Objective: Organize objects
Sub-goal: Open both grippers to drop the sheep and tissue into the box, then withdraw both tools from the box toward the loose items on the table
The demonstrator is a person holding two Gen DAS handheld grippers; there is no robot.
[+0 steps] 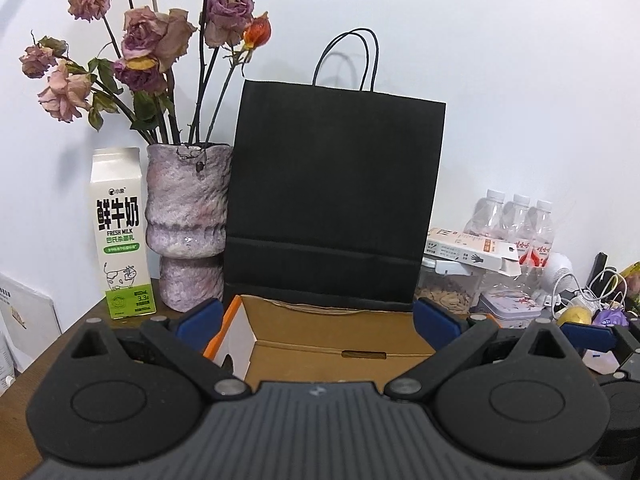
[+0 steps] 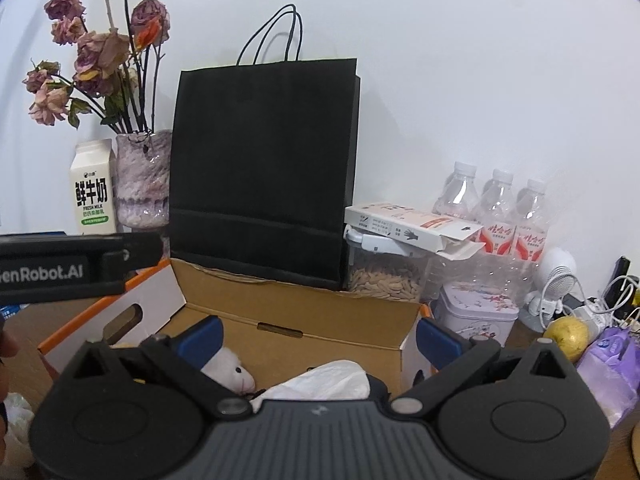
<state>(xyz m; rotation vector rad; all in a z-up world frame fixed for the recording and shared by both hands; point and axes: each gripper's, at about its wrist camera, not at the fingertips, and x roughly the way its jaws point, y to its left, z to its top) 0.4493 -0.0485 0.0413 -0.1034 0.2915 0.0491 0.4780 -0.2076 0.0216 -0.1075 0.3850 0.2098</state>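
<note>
Both tongs spread wide, gripping nothing. Right tongs (image 2: pixel 318 342) above open cardboard box (image 2: pixel 304 312); inside, white plush toy (image 2: pixel 234 372) near left, white plastic bag (image 2: pixel 328 380) beside it. Left tongs (image 1: pixel 318 320) over same box. Black paper bag (image 2: pixel 264 168) behind, upright. Milk carton (image 1: pixel 120 236), vase (image 1: pixel 186 224) far left on counter (image 1: pixel 24 392).

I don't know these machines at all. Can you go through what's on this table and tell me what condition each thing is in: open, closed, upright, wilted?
Cardboard box: open, flaps up, things inside.
Black paper bag: upright, handles up.
Milk carton: upright, closed.
Roses: wilted, in the vase.
Water bottles: upright, capped.
Glove box: end flap open.
Left gripper: open, empty.
Right gripper: open, empty.
</note>
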